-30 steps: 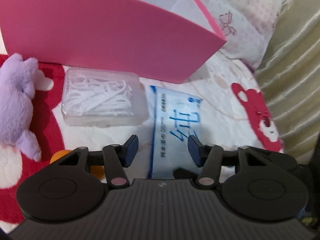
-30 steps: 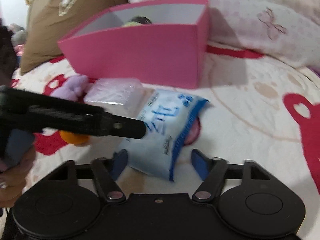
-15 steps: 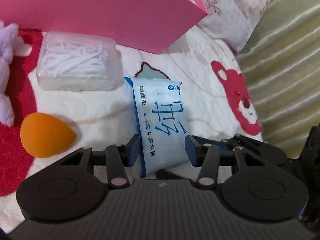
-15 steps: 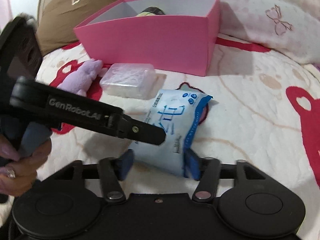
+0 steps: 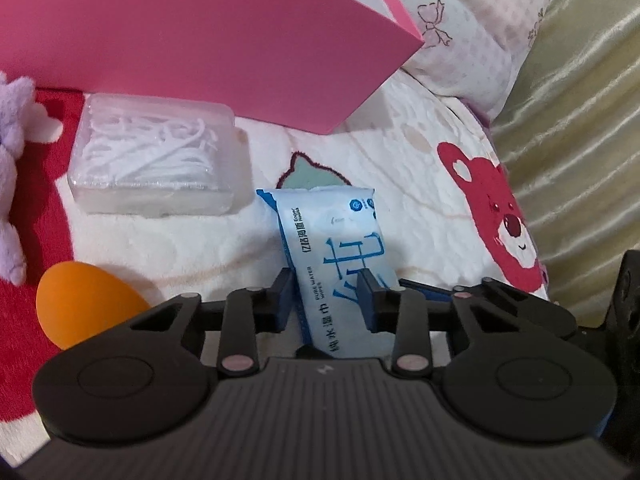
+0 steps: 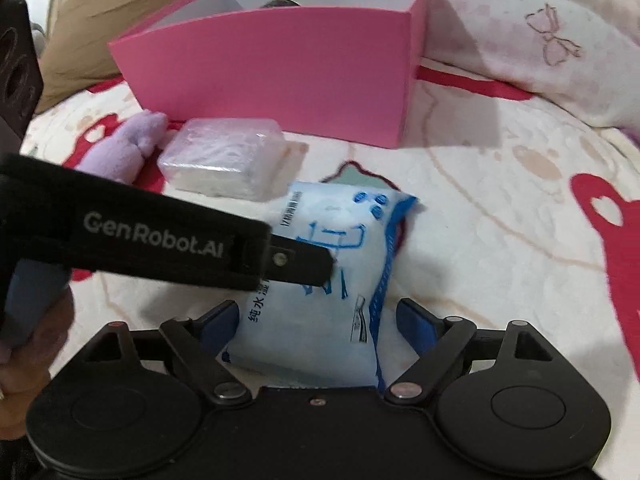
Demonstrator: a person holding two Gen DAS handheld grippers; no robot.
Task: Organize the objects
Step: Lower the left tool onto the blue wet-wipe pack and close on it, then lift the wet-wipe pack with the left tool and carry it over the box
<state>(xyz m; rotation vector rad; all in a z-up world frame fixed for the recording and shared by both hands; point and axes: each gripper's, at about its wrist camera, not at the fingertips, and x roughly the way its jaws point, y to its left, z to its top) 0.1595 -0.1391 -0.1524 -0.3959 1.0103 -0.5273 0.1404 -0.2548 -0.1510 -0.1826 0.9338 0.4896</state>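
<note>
A blue and white wet wipes pack [image 5: 332, 232] lies on the patterned blanket, its near end raised between both grippers. My left gripper [image 5: 326, 296] is shut on it, with both pads pressing its sides. In the right wrist view the left gripper's finger [image 6: 304, 264] crosses over the pack [image 6: 344, 232] from the left. My right gripper [image 6: 318, 318] straddles the near end of the pack. Its jaws are opening and the pads stand clear of the pack. The pink box [image 6: 280, 80] stands behind, with a dark round thing inside.
A clear case of floss picks [image 5: 156, 160] lies in front of the pink box [image 5: 200, 40]. A purple plush toy [image 5: 8, 200] and an orange egg-shaped sponge [image 5: 84, 304] are at the left. Pillows [image 6: 540, 40] line the back, and a hand [image 6: 24, 344] holds the left gripper.
The left jaws have closed onto the wipes pack. The right jaws, which were gripping its near end, have spread apart and let go of it.
</note>
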